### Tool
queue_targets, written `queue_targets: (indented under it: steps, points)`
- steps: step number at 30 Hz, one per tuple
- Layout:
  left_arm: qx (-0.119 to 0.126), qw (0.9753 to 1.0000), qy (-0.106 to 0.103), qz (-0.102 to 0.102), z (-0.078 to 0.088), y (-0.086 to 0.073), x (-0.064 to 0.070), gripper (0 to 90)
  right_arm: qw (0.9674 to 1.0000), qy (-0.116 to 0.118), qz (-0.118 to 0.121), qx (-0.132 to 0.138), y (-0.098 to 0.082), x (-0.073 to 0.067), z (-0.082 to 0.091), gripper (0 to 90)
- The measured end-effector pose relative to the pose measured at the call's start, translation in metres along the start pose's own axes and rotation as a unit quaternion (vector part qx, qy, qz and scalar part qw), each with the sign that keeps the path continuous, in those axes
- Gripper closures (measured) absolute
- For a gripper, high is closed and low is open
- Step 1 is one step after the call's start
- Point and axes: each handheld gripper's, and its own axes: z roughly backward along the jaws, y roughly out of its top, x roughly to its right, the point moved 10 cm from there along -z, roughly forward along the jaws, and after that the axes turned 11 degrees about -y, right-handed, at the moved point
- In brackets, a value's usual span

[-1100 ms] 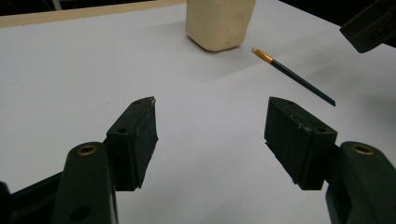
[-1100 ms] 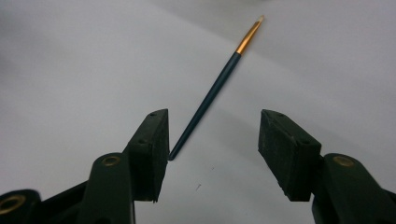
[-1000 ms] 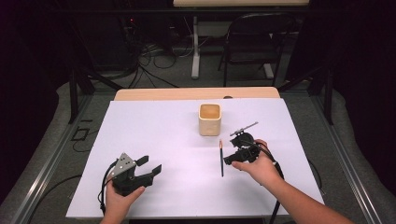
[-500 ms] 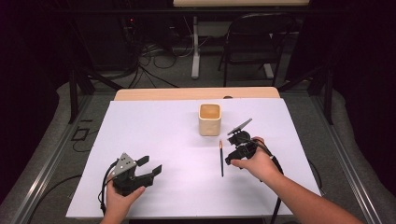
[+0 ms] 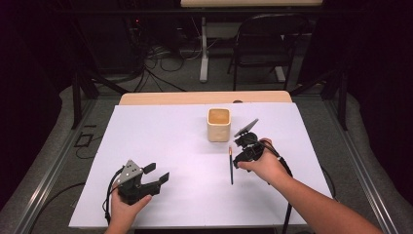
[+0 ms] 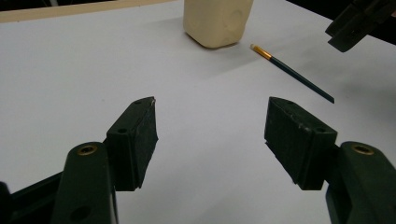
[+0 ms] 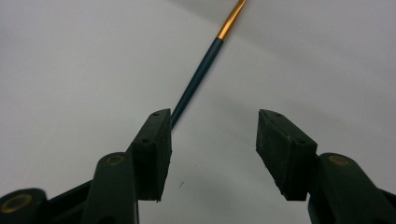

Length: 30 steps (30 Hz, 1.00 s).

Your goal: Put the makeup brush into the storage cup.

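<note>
A dark teal pencil [image 5: 231, 166] with a gold ferrule lies flat on the white table, just in front of a cream square cup [image 5: 218, 125]. My right gripper [image 5: 237, 160] hovers right beside the pencil, tilted down, jaws open and empty. In the right gripper view the pencil [image 7: 201, 69] runs up from behind the left pad, with bare table between the right gripper's [image 7: 212, 136] jaws. My left gripper [image 5: 157, 172] rests at the near left, open and empty. From the left gripper [image 6: 210, 127] the cup [image 6: 217, 21], the pencil [image 6: 292, 72] and the right gripper [image 6: 355, 23] appear ahead.
A white sheet [image 5: 160, 131] covers the tabletop, with a wooden strip [image 5: 195, 98] at its far edge. Beyond the table stand a dark chair [image 5: 265, 44] and loose cables on the floor. Metal rails run along both sides.
My right gripper has shifted slightly up and left, closer over the pencil. The left gripper, pencil and cup have stayed where they were.
</note>
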Motion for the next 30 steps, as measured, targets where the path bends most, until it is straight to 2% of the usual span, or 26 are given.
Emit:
queue_targets:
  steps: [3,4,5,6,7,8,9,10,13,16,17,25,26,27,28,29,30]
  points:
    - [-0.001,1.0,0.0,0.0,0.0,0.0,0.0,34.3,1.0,-0.004,-0.003,-0.003,0.003,0.0,-0.002,45.5]
    - [-0.001,1.0,0.0,0.0,0.0,0.0,0.0,34.3,1.0,-0.006,0.004,0.0,0.004,0.001,-0.003,45.4]
    - [-0.002,1.0,0.0,0.0,0.0,0.0,0.0,34.3,1.0,-0.004,-0.002,-0.004,0.005,-0.001,-0.004,45.5]
    - [-0.002,1.0,0.0,0.0,0.0,0.0,0.0,34.3,1.0,-0.003,-0.003,0.009,0.008,-0.002,-0.006,45.5]
    - [-0.003,1.0,0.0,0.0,0.0,-0.001,0.0,34.3,1.0,-0.003,0.004,-0.003,0.008,-0.001,-0.005,45.5]
    - [-0.003,1.0,0.0,0.0,-0.001,-0.001,0.0,34.3,0.9997,0.003,-0.006,0.024,0.013,-0.004,-0.009,45.5]
    - [-0.004,1.0,0.001,0.001,-0.001,-0.001,0.0,34.3,1.0,-0.004,0.004,-0.002,0.01,-0.003,-0.007,45.5]
    - [-0.004,1.0,0.0,0.0,-0.001,-0.001,0.0,34.3,1.0,-0.003,0.003,-0.007,0.011,-0.004,-0.008,45.4]
    - [-0.004,1.0,-0.001,0.001,-0.001,-0.001,0.0,34.3,0.9999,-0.005,0.008,-0.011,0.013,-0.005,-0.011,45.5]
    - [-0.004,1.0,-0.001,0.001,-0.001,-0.001,0.0,34.3,0.9999,-0.002,0.001,-0.016,0.015,-0.008,-0.014,45.5]
    - [-0.004,1.0,-0.001,0.001,-0.001,-0.001,0.0,34.3,0.9998,0.002,0.007,-0.019,0.016,-0.008,-0.015,45.6]
    - [-0.005,1.0,-0.002,-0.001,-0.001,-0.001,0.0,34.3,0.9997,-0.002,0.001,-0.024,0.021,-0.01,-0.025,45.9]
    - [-0.005,1.0,-0.001,0.0,-0.001,-0.001,0.0,34.3,0.9993,-0.009,0.003,-0.037,0.02,-0.01,-0.025,46.2]
    - [-0.005,1.0,-0.001,0.0,-0.002,-0.001,0.0,34.3,0.9995,-0.006,0.002,-0.031,0.021,-0.01,-0.027,46.5]
    - [-0.005,1.0,-0.001,0.0,-0.001,-0.001,0.0,34.3,1.0,0.0,-0.007,-0.006,0.026,-0.012,-0.032,46.6]
    - [-0.005,1.0,-0.001,0.0,-0.001,-0.001,0.0,34.3,0.9994,-0.007,0.003,-0.035,0.022,-0.011,-0.03,46.9]
    - [-0.005,1.0,-0.002,0.0,-0.001,-0.001,0.0,34.3,0.9991,-0.009,-0.008,-0.041,0.021,-0.012,-0.03,47.3]
